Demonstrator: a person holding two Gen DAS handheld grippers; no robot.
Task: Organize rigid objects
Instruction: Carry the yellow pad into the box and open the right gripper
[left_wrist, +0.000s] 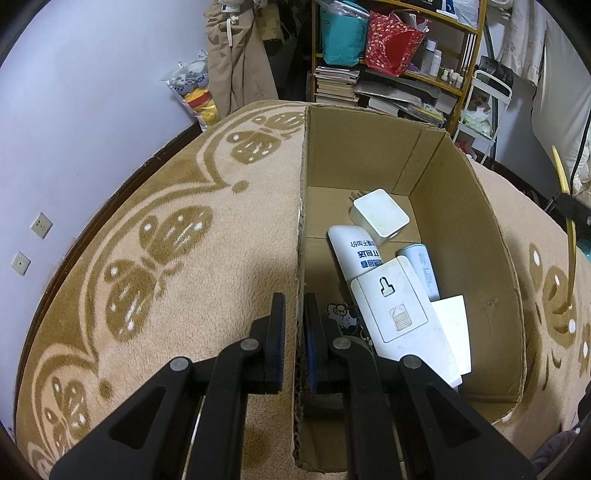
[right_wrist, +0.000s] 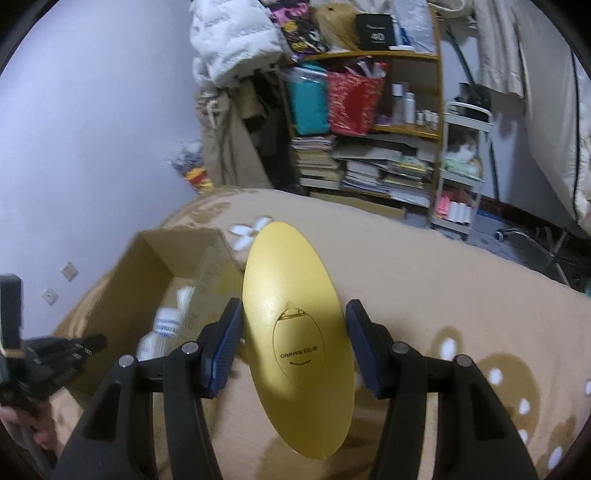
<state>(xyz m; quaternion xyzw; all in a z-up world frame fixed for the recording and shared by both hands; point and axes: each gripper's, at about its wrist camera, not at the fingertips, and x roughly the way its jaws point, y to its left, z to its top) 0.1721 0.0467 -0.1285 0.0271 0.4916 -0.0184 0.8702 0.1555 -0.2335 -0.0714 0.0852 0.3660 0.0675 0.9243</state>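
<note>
My left gripper (left_wrist: 294, 299) is shut on the left wall (left_wrist: 301, 221) of an open cardboard box (left_wrist: 369, 155) that stands on a beige patterned blanket. Inside lie a white square case (left_wrist: 382, 216), a white tube (left_wrist: 354, 254), a flat white device (left_wrist: 399, 314), a pale blue tube (left_wrist: 421, 269) and a white card (left_wrist: 454, 325). My right gripper (right_wrist: 294, 314) is shut on a yellow oval disc (right_wrist: 295, 332), held on edge above the blanket, right of the box (right_wrist: 155, 266). The disc's thin rim (left_wrist: 563, 184) shows at the far right of the left wrist view.
The blanket (left_wrist: 166, 240) covers the whole surface around the box. Behind it stand a wooden shelf (right_wrist: 406, 129) with books, bottles and bags, and a white cart (right_wrist: 461, 177). A lilac wall (left_wrist: 92, 92) with sockets runs along the left. A gloved hand (right_wrist: 55, 358) shows at lower left.
</note>
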